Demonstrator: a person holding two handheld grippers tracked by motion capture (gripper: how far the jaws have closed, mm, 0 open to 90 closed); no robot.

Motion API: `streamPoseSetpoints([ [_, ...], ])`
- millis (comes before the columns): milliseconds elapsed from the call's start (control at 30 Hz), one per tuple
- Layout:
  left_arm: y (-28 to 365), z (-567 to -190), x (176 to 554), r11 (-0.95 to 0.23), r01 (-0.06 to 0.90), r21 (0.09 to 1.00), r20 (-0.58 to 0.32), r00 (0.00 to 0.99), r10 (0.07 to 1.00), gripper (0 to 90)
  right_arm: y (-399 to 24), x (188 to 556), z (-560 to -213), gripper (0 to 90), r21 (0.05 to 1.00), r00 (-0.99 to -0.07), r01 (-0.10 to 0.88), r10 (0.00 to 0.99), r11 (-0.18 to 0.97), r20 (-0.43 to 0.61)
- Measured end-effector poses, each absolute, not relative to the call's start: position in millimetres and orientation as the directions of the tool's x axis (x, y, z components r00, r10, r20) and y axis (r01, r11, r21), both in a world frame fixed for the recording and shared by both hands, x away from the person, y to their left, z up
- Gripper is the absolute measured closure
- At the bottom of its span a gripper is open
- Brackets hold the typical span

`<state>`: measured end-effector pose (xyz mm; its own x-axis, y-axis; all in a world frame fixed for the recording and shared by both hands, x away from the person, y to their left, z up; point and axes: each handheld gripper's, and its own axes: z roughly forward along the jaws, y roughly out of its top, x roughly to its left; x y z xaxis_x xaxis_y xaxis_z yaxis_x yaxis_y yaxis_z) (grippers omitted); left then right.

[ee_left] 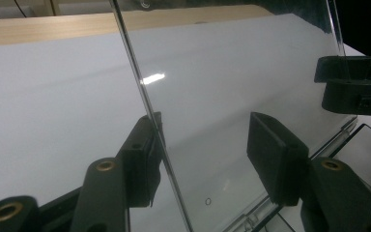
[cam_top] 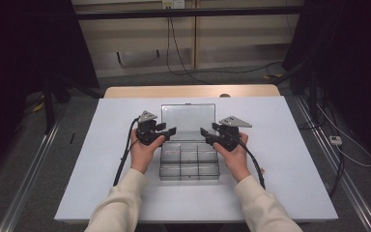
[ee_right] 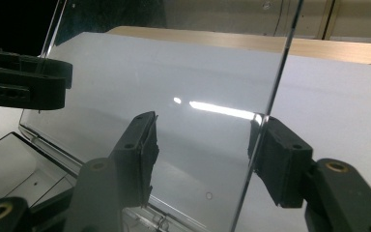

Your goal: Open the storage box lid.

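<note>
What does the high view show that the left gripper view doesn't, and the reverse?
High view alone: both forearms, the box's divided tray, and the whole table with floor around it. Left gripper view alone: the lid's side edge running between the left gripper jaws, one pad against it, the other apart. Both: the raised clear lid and the right gripper opposite.
</note>
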<state>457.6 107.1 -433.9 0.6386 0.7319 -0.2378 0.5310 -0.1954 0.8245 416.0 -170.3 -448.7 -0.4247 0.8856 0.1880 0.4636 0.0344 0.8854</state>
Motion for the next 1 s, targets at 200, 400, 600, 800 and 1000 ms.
streamPoseSetpoints([
  [200,106,-436,459,-0.188,0.541,0.820,-0.249,0.632,0.734,45.1,-170,417,-450,42.7,0.885,-0.423,0.465,0.887,0.037,0.185],
  [400,104,-439,461,-0.189,0.552,0.812,-0.256,0.629,0.734,41.9,-170,419,-452,41.5,0.878,-0.413,0.478,0.889,0.027,0.197],
  [600,104,-440,462,-0.183,0.562,0.807,-0.267,0.623,0.735,40.5,-170,419,-453,40.3,0.875,-0.408,0.483,0.891,0.024,0.201],
  [800,103,-442,462,-0.177,0.569,0.803,-0.276,0.619,0.735,39.0,-168,420,-454,37.9,0.872,-0.402,0.489,0.893,0.020,0.205],
  [1000,103,-445,463,-0.186,0.583,0.791,-0.280,0.615,0.737,36.1,-168,421,-456,35.3,0.867,-0.396,0.498,0.895,0.021,0.206],
])
